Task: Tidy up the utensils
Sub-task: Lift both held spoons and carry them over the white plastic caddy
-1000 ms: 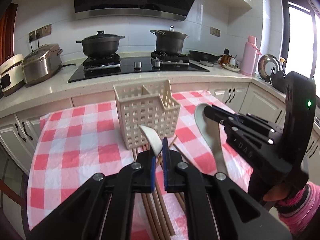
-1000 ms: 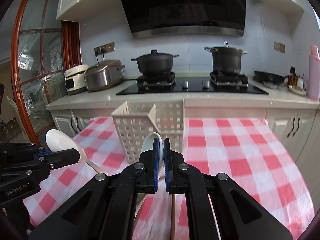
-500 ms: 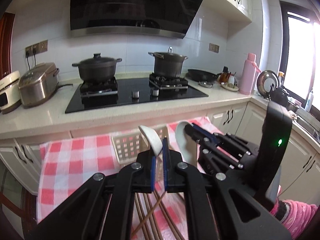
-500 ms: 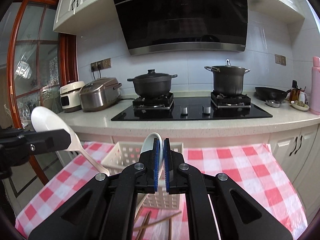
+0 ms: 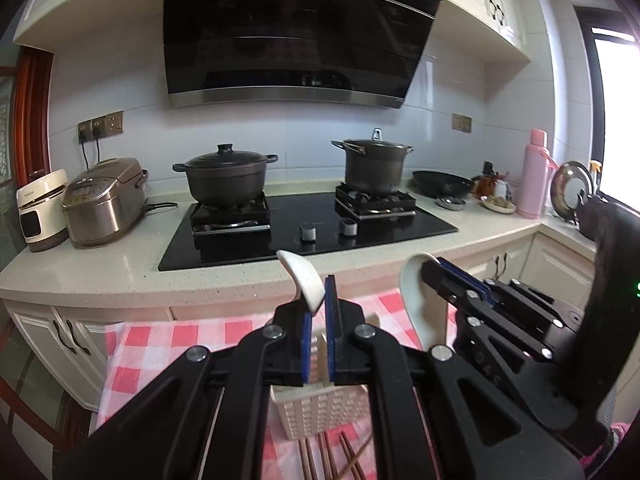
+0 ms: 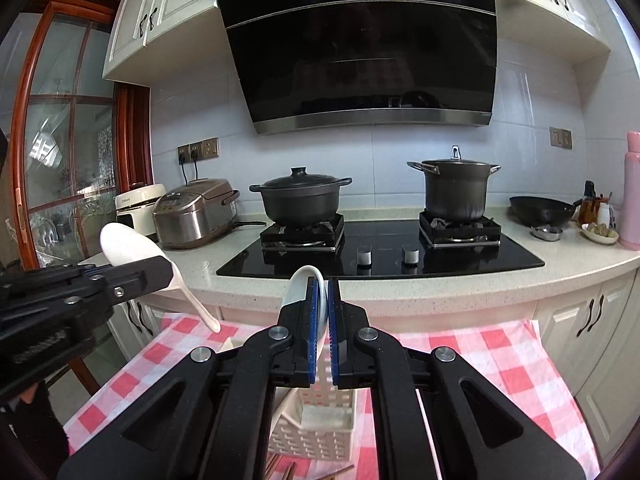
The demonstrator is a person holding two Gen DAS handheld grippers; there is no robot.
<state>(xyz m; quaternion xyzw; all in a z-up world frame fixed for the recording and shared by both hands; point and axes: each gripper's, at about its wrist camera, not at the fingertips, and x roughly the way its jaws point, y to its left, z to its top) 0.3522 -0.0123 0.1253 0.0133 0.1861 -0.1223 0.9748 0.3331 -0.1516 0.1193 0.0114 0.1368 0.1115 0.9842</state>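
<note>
My left gripper (image 5: 318, 304) is shut on a white ceramic spoon (image 5: 305, 282), whose bowl sticks up above the blue pads. To its right my right gripper (image 5: 436, 274) is shut on a second white spoon (image 5: 414, 292). In the right wrist view that right gripper (image 6: 322, 294) pinches its spoon (image 6: 300, 282), and the left gripper (image 6: 156, 272) holds its spoon (image 6: 130, 246) with the handle slanting down. Both hang above a white slotted basket (image 5: 320, 414) (image 6: 312, 430) on the red checked cloth (image 5: 160, 344). Brown chopsticks (image 5: 328, 458) (image 6: 280, 468) lie in front of the basket.
Behind the table runs a counter (image 5: 120, 276) with a black hob, two dark pots (image 5: 226, 178) (image 5: 374, 164), two rice cookers (image 5: 104, 200), a wok (image 5: 442, 182) and a pink flask (image 5: 534, 172). White cabinet doors (image 6: 592, 320) stand under the counter.
Both grippers have risen with their spoons still pinched. The basket has dropped from mid-frame to below the fingers, and the right gripper has drawn closer beside the left.
</note>
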